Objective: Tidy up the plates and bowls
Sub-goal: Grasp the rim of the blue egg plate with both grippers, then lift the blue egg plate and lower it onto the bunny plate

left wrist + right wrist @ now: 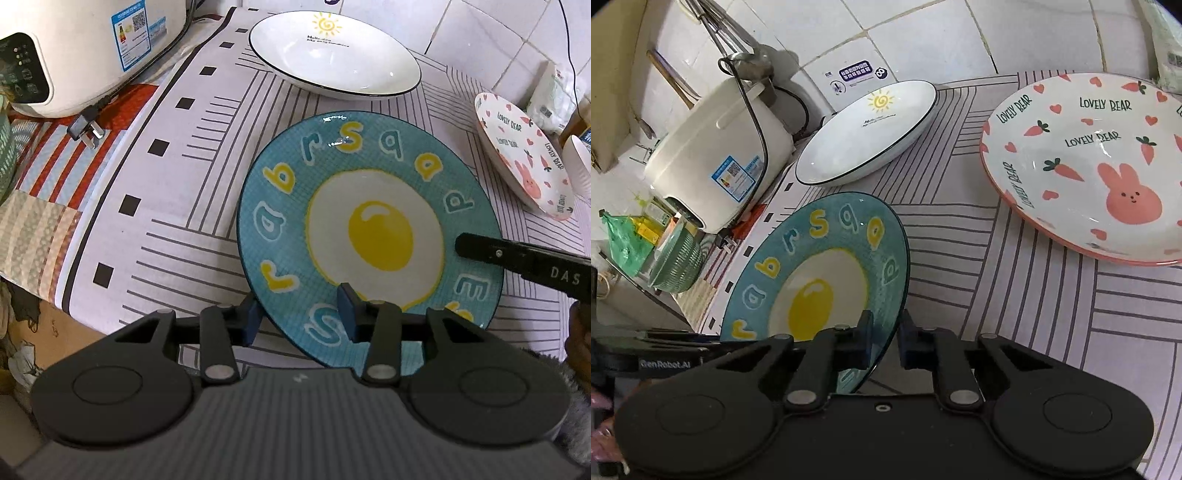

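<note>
Blue egg plate (373, 240) sits tilted at the near middle of the striped cloth (177, 206). Your left gripper (301, 314) and right gripper (884, 341) each straddle its rim, jaws part-open, not visibly clamped.

Glossy glazed egg plate (369, 236), matt tablecloth (177, 192)
</note>
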Motion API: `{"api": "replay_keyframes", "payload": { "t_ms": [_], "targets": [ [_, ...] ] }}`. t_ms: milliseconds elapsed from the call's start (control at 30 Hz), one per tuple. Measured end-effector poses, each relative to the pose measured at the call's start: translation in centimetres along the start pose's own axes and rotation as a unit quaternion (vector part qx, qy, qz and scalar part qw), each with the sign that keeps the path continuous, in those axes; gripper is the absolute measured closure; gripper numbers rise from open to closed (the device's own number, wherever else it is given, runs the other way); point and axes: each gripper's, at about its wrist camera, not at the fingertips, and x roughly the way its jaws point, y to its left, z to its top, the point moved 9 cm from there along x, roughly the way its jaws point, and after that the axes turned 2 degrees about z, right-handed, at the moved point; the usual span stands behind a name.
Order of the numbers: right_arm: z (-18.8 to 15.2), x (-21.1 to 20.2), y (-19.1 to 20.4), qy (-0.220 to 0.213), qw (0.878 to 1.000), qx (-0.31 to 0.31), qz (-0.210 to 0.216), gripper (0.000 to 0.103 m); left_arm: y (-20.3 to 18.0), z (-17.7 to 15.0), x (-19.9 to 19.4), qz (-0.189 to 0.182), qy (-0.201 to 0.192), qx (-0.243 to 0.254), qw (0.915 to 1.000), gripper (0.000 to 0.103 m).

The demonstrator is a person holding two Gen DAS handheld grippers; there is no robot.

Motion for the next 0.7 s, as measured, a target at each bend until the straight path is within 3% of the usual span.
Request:
{"api": "replay_keyframes", "payload": {
  "t_ms": [133,333,700],
  "targets": [
    [0.0,-0.3,0.1,-0.004,1.0,-0.006,-0.006,0.086,-0.8,-0.3,-0.9,-0.005,0.002,0.006,1.0,0.062],
    [1.1,-2.2,-0.1,-0.025,1.0,0.01,0.0,0.086,-3.4,0.3,-4.7,0.03,-0.044,0.037,0.9979,0.062],
    [2.5,-9.6,-0.2,-0.081,0.997,0.001,0.008,0.085,-8.7,1.3,-10.3,0.016,-0.084,0.092,0.992,0.062]
  ]
}}
